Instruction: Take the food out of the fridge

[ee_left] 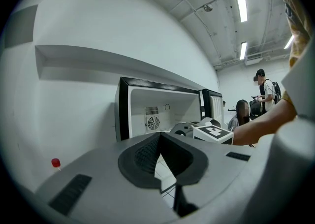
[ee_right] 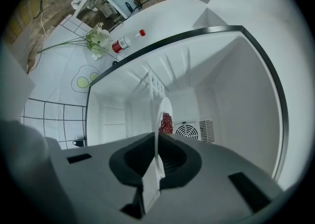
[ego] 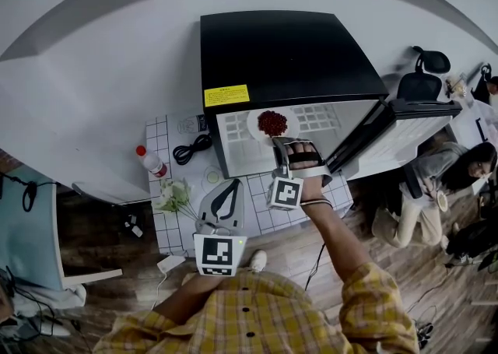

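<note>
Plate (ego: 255, 125) level, rim in right tool (ee_right: 157, 144)

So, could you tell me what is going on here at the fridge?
A person is working with a handheld gripper in each hand at a small black fridge whose door stands open. The right gripper reaches into the fridge and is shut on the rim of a white plate carrying red food. The plate is not yet out. The left gripper hangs in front of the fridge, shut and empty.
</note>
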Demonstrator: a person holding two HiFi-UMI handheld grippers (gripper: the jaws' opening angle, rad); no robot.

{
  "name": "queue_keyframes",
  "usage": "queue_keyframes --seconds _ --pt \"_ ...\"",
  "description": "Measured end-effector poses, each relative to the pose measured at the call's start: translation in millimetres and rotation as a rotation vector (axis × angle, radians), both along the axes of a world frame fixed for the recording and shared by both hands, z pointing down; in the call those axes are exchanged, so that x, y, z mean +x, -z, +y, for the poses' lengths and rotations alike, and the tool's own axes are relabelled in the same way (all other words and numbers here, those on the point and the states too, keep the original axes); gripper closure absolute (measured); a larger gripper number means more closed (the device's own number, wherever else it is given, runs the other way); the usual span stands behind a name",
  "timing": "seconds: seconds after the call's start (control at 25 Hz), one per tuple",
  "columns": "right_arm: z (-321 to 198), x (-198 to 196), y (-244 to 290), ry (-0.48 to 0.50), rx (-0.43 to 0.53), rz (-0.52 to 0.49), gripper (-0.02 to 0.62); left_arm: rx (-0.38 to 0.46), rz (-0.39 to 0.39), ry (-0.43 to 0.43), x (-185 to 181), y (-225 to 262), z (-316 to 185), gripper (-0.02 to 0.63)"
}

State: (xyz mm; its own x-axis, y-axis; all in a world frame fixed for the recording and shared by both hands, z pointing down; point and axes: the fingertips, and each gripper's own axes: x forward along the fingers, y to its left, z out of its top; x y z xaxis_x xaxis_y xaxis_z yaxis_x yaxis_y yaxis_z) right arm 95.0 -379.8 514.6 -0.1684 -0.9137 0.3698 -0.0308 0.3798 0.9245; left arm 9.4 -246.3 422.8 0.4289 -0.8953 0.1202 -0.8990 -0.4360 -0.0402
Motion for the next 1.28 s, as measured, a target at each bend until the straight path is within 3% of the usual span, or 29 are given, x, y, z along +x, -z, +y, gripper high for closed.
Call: queue_keyframes --seconds 0.6,1.28 --pt "19.9 5.7 33.9 0.000 0.066 -0.015 0.574 0.013 0.007 -0.025 3.4 3.7 6.8 0.600" --pt "91.3 -1.7 66.2 0.022 0.074 -0.006 0.568 0.058 0.003 -0.102 24.8 12.9 19.7 0.598"
